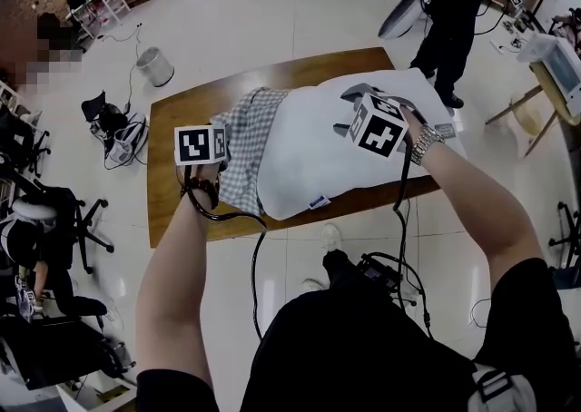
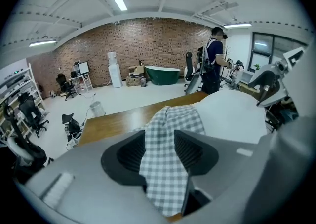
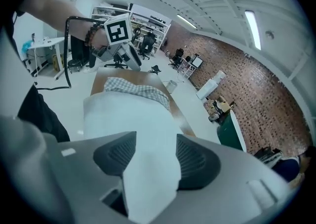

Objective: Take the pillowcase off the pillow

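A white pillow (image 1: 336, 152) lies on the wooden table (image 1: 177, 210), and a grey-checked pillowcase (image 1: 243, 142) is bunched over its left end. My left gripper (image 1: 221, 149) is at that end. In the left gripper view the checked pillowcase (image 2: 165, 168) fills the gap of the left gripper (image 2: 160, 151), and both pads touch it. My right gripper (image 1: 356, 109) is over the pillow's far right part. In the right gripper view a fold of the white pillow (image 3: 148, 178) sits pinched between the pads of the right gripper (image 3: 155, 156).
A person (image 1: 454, 20) stands beyond the table's far right corner, near a stand with equipment (image 1: 554, 74). A waste bin (image 1: 154, 65) and bags (image 1: 118, 129) sit on the floor to the left. Office chairs (image 1: 36, 210) line the left side. My own legs are at the table's near edge.
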Available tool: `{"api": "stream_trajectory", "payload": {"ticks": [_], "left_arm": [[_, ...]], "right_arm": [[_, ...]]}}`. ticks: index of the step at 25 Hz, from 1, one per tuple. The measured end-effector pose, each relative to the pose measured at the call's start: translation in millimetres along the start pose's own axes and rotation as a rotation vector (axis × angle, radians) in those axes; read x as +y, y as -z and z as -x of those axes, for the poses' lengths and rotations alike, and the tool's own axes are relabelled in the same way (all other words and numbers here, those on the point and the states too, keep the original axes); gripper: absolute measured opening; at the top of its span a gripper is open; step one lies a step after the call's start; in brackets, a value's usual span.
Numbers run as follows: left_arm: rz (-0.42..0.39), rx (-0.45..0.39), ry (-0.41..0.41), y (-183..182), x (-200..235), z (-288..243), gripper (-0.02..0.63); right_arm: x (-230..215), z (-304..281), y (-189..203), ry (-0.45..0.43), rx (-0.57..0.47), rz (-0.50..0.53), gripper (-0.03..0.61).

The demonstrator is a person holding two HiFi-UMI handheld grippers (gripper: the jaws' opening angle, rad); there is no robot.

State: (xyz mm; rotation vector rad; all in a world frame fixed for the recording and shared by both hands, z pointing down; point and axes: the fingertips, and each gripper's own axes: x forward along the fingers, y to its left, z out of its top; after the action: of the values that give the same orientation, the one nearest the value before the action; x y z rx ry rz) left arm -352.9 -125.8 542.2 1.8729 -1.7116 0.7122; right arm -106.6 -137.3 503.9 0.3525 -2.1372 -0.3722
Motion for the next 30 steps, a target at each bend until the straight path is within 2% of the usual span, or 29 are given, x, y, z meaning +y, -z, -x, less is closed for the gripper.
{"api": "stream_trajectory", "payload": {"ticks": [4, 11, 15, 19, 22, 25, 28, 30], "left_arm": [[-0.041, 0.021, 0.07, -37.6, -10.4, -30.7, 0.213], [-0.045, 0.131, 0.165, -93.8, -16.6, -104.2, 0.259], [-0.04, 0.201, 0.217, -109.4, -7.8, -146.3, 0.265], [-0.021, 0.268, 0.249, -119.4, 0.7, -187.9, 0.265], [0.013, 0.315, 0.262, -114.3, 8.3, -218.2, 0.221], [0.055, 0.352, 0.276, -105.1, 20.0, -234.3, 0.088], [0.061, 0.356, 0.25, -105.6, 34.9, -240.7, 0.031], [0.047, 0.344, 0.204, -108.3, 49.8, -242.7, 0.025]], "right_arm": [[-35.8, -22.5, -11.3, -0.041, -0.011, -0.01, 0.253], [-104.3, -67.5, -17.0, -0.169, -0.004, -0.052, 0.255], [-125.1, -101.8, -18.9, -0.265, 0.003, -0.092, 0.255], [-143.3, -129.4, -9.1, -0.324, 0.045, -0.098, 0.255], [-146.6, -147.1, 4.2, -0.36, 0.071, -0.112, 0.247], [-153.2, -150.1, 4.0, -0.352, 0.089, -0.153, 0.117], [-154.6, -144.1, 1.5, -0.344, 0.081, -0.164, 0.03], [-150.7, -136.2, -1.8, -0.355, 0.051, -0.166, 0.017]]}}
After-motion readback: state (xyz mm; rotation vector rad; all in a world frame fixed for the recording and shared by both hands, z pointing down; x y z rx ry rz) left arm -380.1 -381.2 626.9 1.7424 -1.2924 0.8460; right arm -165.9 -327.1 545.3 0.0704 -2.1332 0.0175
